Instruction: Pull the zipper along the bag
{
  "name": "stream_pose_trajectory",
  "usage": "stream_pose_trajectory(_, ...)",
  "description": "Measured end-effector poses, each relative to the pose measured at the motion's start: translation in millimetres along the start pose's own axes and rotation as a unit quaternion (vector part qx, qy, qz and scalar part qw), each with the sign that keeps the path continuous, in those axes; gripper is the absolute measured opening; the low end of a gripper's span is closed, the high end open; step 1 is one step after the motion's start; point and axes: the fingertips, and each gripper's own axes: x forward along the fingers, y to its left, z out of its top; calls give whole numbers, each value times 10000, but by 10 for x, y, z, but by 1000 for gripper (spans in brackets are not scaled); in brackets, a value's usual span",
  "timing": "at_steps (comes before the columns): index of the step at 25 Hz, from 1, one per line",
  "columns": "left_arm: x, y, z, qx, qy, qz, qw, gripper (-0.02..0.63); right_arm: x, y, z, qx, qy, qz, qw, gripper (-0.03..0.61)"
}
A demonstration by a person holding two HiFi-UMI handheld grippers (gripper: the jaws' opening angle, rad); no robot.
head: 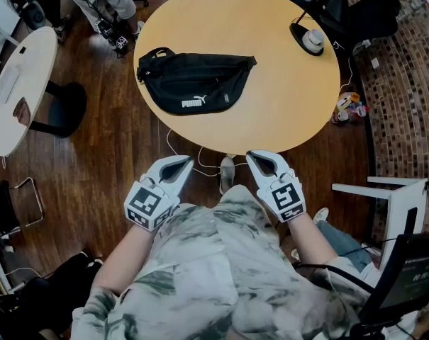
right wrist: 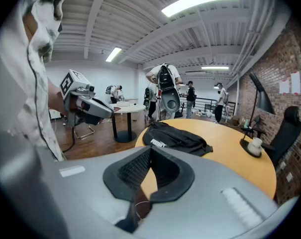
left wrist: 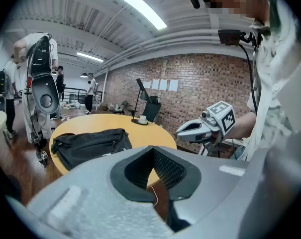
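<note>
Plainly nothing is under way yet: both grippers hang off the near edge of the round table (head: 285, 83), close to the person's body, and the black bag (head: 196, 82) lies untouched on the table's left part, close to its left edge. The left gripper (head: 180, 163) has its jaws pressed together at the tips with nothing between them, and the right gripper (head: 257, 159) is the same, tips meeting and empty. The bag sits ahead of both and off to the left, with its long axis across the person's front, the strap end toward the left edge and the tapered end toward the table's middle. By my reading the left gripper is the nearer one, almost in line with the bag's logo side, while the right would have to cross further over. The zipper pull is too small to pick out in any view, so which end it sits at I cannot tell
</note>
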Motion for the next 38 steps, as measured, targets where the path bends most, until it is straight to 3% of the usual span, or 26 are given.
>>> stream_pose_trajectory(6,1118,596,310,153,220,333,9991,3,830,-986,20,-685,214,625,9955,8)
stream_pose_trajectory(10,1591,884,183,165,645,450,9968,3,1302,-1208,-138,-630,481,863,9931,8)
stream_pose_trajectory(14,2002,1223,33,478,1080,491,9918,11,1772,-1399,-276,-647,805,888,9907,8)
stream_pose_trajectory(17,2253,1406,-129,680,1451,543,9856,74,2054,-1498,-449,-565,1107,893,9882,8)
stream_pose_trajectory(25,2696,1756,-522,1245,2443,707,9591,75,2532,-1601,-708,-731,1534,1077,9796,8)
stream_pose_trajectory(33,2853,1831,-763,1532,3015,810,9376,84,2617,-1562,-888,-616,1740,1178,9757,6)
stream_pose_trajectory(38,2873,1861,-790,1584,3099,948,9327,75,2641,-1548,-918,-599,1833,1166,9743,5)
